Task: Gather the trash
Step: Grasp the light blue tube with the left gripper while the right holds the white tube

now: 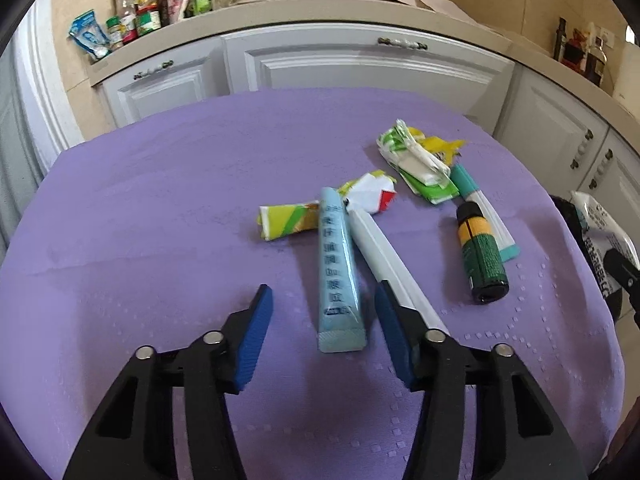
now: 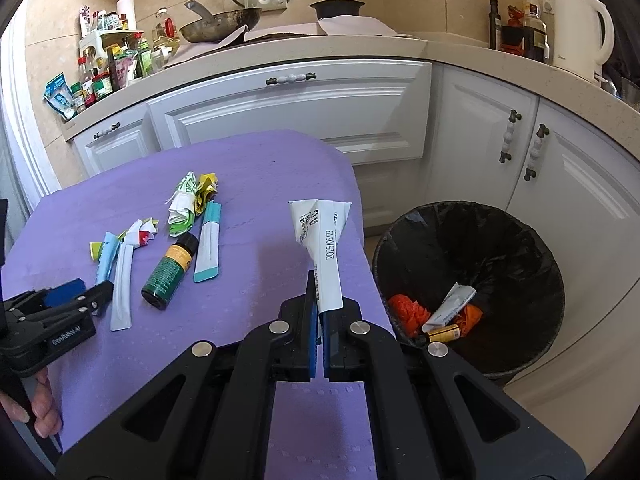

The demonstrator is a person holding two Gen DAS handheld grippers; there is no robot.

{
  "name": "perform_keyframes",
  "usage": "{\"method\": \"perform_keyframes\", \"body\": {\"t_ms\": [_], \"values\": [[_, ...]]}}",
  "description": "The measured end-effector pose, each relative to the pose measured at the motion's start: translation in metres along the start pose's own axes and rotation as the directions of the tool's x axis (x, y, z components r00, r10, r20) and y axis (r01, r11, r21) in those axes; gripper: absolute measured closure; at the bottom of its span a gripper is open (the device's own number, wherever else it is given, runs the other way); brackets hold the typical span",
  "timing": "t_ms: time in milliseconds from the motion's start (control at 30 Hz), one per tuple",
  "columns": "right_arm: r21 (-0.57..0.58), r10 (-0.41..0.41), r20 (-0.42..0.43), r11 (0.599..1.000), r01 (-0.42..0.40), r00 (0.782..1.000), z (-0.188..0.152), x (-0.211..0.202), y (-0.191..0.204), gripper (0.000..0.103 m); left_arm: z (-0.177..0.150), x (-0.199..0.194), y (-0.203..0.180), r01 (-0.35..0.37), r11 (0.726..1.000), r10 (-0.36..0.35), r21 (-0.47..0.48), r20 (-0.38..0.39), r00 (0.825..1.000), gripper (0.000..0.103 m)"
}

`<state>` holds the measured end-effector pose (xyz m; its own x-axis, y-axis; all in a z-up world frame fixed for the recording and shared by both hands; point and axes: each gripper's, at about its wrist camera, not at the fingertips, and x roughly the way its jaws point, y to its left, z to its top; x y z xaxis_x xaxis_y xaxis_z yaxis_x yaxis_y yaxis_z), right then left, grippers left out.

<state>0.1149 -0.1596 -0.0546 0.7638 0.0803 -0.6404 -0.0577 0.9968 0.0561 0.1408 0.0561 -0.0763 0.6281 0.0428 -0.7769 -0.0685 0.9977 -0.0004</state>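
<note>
Trash is lying scattered across the purple-clothed worktop [image 1: 160,200]; the left hand-held gripper [image 1: 324,312] is hovering low over it with its blue pads apart, straddling the near end of a pale blue tube [image 1: 338,276] without pressing on it; a white tube [image 1: 384,256] is lying just beside that one, running under the gripper's right-hand finger; a crumpled yellow-green wrapper [image 1: 288,222] and a crumpled red-and-white wrapper [image 1: 374,194] are sitting at the tubes' far ends; a small green bottle [image 1: 482,256] is lying on its side near a teal-and-white tube [image 1: 490,216]; the right hand-held gripper [image 2: 322,312] is clamping a white dated sachet [image 2: 322,236], holding it upright near the worktop's edge; the black-lined bin [image 2: 520,256] is standing on the floor beside the worktop, already holding some scraps.
</note>
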Motion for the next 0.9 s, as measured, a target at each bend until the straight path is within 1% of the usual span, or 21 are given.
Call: {"method": "perform_keyframes", "body": {"t_ms": [33, 67, 133, 200, 433, 600, 733, 833, 900], "values": [[-0.001, 0.001, 0.000, 1.000, -0.001, 1.000, 0.000, 0.000, 0.001, 0.101, 0.000, 0.001, 0.000, 0.003, 1.000, -0.003, -0.002, -0.005, 1.000, 0.060], [-0.003, 0.001, 0.000, 1.000, -0.001, 1.000, 0.000, -0.001, 0.001, 0.101, 0.000, 0.001, 0.002, 0.006, 1.000, -0.006, -0.008, -0.006, 1.000, 0.062], [-0.006, 0.001, 0.000, 1.000, -0.001, 1.000, -0.001, -0.001, 0.002, 0.101, 0.000, 0.001, 0.003, 0.010, 1.000, -0.010, -0.015, -0.004, 1.000, 0.074], [-0.005, 0.004, -0.002, 1.000, -0.004, 1.000, -0.001, -0.001, 0.003, 0.101, 0.000, 0.001, 0.003, 0.006, 1.000, -0.006, -0.012, -0.003, 1.000, 0.080], [-0.005, 0.003, 0.001, 1.000, -0.003, 1.000, -0.001, -0.001, 0.005, 0.101, -0.001, -0.002, 0.001, 0.010, 1.000, -0.010, 0.007, 0.006, 1.000, 0.081], [-0.005, 0.000, 0.011, 1.000, 0.000, 1.000, -0.001, -0.007, 0.004, 0.101, -0.004, -0.015, -0.002, 0.009, 1.000, -0.010, 0.026, 0.033, 0.999, 0.082], [0.003, -0.007, 0.027, 1.000, 0.007, 1.000, 0.001, -0.013, 0.000, 0.101, -0.004, -0.030, -0.005, 0.030, 0.999, -0.032, 0.026, 0.058, 0.998, 0.082], [0.013, -0.019, 0.043, 1.000, 0.019, 0.999, 0.002, -0.018, -0.007, 0.101, 0.001, -0.044, -0.010, 0.053, 0.998, -0.056, 0.039, 0.093, 0.994, 0.082], [0.024, -0.033, 0.054, 0.999, 0.031, 0.998, 0.003, -0.021, -0.015, 0.101, 0.005, -0.054, -0.018, 0.080, 0.996, -0.086, 0.049, 0.123, 0.989, 0.082]]}}
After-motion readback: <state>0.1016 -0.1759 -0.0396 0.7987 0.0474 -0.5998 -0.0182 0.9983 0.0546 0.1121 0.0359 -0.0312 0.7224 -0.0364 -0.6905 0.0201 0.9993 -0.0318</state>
